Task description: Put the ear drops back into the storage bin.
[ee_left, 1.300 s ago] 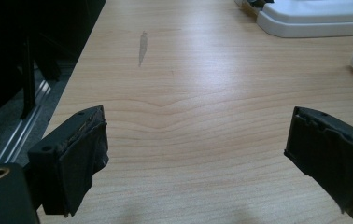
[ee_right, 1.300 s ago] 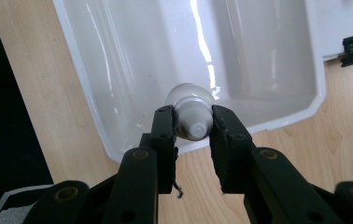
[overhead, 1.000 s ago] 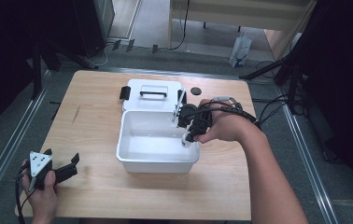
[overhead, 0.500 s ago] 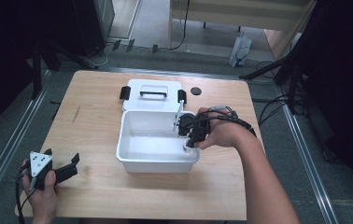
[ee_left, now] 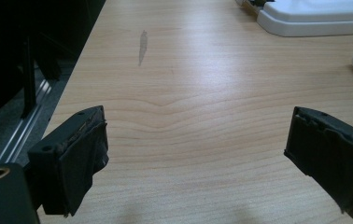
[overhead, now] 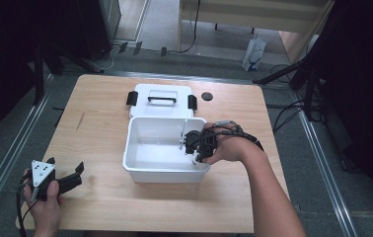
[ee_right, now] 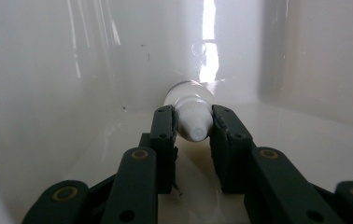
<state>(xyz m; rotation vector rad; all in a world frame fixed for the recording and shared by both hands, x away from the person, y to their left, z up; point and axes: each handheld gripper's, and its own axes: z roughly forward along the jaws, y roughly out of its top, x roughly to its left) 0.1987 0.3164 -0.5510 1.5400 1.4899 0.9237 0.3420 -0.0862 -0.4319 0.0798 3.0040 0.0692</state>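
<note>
An open white plastic box (overhead: pixel 136 170) stands mid-table. Its lid (overhead: pixel 161 101), with a black handle and black clips, lies flat just behind it. My right gripper (overhead: pixel 194 157) reaches down inside the box at its right end. In the right gripper view its jaws are shut on the capped end of a small white bottle (ee_right: pixel 191 106), which points toward the box's corner near the floor (ee_right: pixel 300 140). My left gripper (overhead: pixel 78 174) rests at the table's front left corner, jaws wide open over bare wood (ee_left: pixel 198 121), holding nothing.
A small black round disc (overhead: pixel 206 96) lies on the wooden table (overhead: pixel 100 128) right of the lid. A dark streak (ee_left: pixel 142 43) marks the wood at the left. Metal rails run along both sides of the table, with floor and cables beyond.
My right gripper has moved from above the box's right rim down and forward into the box with the white bottle. The left gripper has stayed still.
</note>
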